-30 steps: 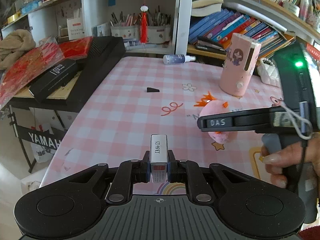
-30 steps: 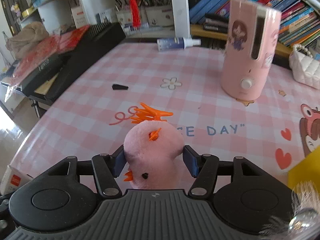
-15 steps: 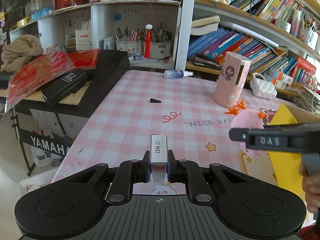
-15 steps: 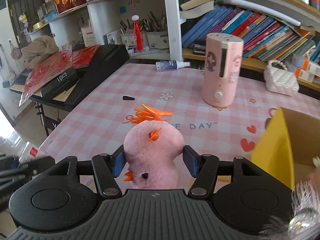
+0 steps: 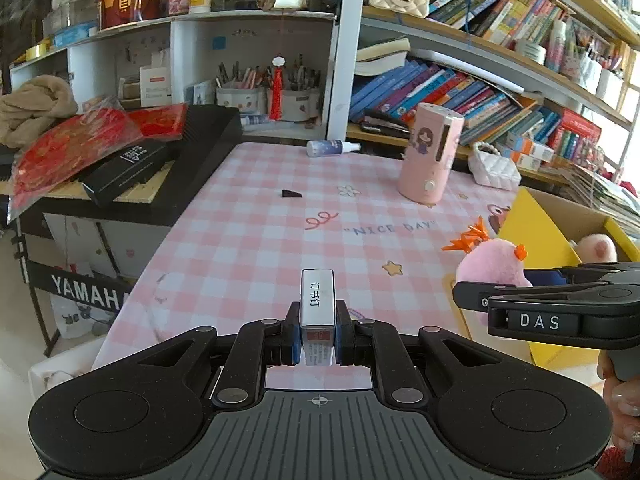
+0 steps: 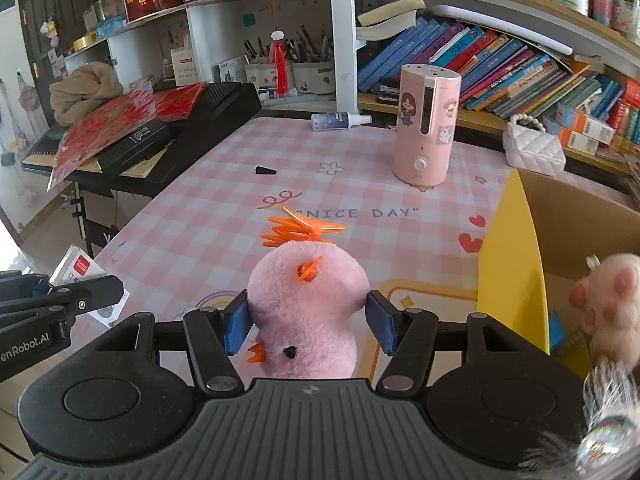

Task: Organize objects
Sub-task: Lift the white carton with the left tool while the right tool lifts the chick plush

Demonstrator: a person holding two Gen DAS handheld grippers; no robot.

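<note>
My left gripper (image 5: 317,338) is shut on a small white staple box (image 5: 317,300) with black print and a red label, held above the near edge of the pink checked table (image 5: 256,240). My right gripper (image 6: 308,326) is shut on a pink plush chick (image 6: 306,304) with an orange crest, held above the table beside a yellow cardboard box (image 6: 516,264). The chick (image 5: 492,266) and the right gripper (image 5: 560,308) also show at the right of the left wrist view, with the yellow box (image 5: 548,232) behind. The left gripper and staple box (image 6: 80,270) show at the left of the right wrist view.
A pink humidifier (image 6: 426,128) stands at the back of the table, with a spray bottle (image 6: 340,121) and a small black wedge (image 6: 266,171). A pink plush paw (image 6: 612,300) lies in the yellow box. A keyboard (image 5: 192,152) with red packets stands left; bookshelves behind.
Both grippers have pulled back and risen from the table with their objects. The right gripper with the chick has moved right, toward the yellow box, which has come into view.
</note>
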